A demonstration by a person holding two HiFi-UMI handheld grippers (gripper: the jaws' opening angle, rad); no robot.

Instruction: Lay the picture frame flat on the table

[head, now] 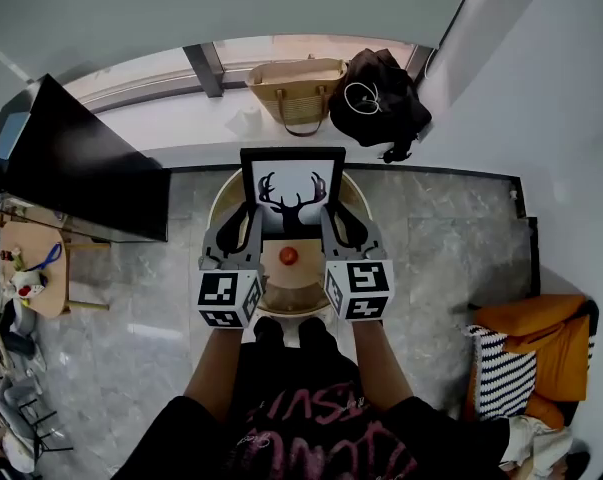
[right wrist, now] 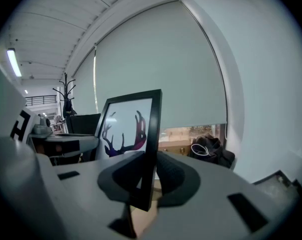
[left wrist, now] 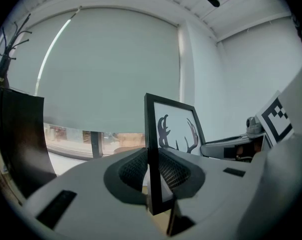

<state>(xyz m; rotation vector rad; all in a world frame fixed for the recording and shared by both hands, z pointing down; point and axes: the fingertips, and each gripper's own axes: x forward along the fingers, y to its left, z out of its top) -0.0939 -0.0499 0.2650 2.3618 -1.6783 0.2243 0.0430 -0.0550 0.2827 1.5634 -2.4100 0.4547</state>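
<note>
The left gripper (head: 249, 218) and right gripper (head: 330, 220) are each clamped on a side edge of the picture frame (head: 291, 188), the left low on its left edge and the right low on its right edge. Below them lies the round table (head: 293, 286). The frame stands upright between the grippers, towards the table's far edge, with its antler print facing the person. A small red round thing (head: 288, 256) sits near the table's middle.
</note>
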